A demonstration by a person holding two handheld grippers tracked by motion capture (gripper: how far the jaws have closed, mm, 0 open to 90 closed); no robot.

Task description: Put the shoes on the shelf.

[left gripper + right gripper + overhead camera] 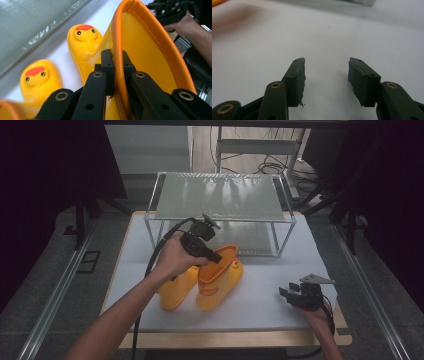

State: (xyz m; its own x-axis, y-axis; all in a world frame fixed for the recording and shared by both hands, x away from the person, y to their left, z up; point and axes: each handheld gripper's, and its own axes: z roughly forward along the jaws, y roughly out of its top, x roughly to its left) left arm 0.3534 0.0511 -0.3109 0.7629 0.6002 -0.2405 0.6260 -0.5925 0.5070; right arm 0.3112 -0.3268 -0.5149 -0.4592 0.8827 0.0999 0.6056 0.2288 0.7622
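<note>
At the frame centre, the left gripper pinches the orange rim of the right boot, probably to carry it; the right gripper waits wide, holding nothing.

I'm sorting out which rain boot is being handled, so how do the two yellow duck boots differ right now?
The right boot has its orange collar pinched by the shut left tool; the left boot is gripped by no tool. The right boot's opening faces the high view's camera, while the hand covers the left boot's top. Both are yellow, with a duck face and red patch on the toe, standing side by side on the white table.
</note>
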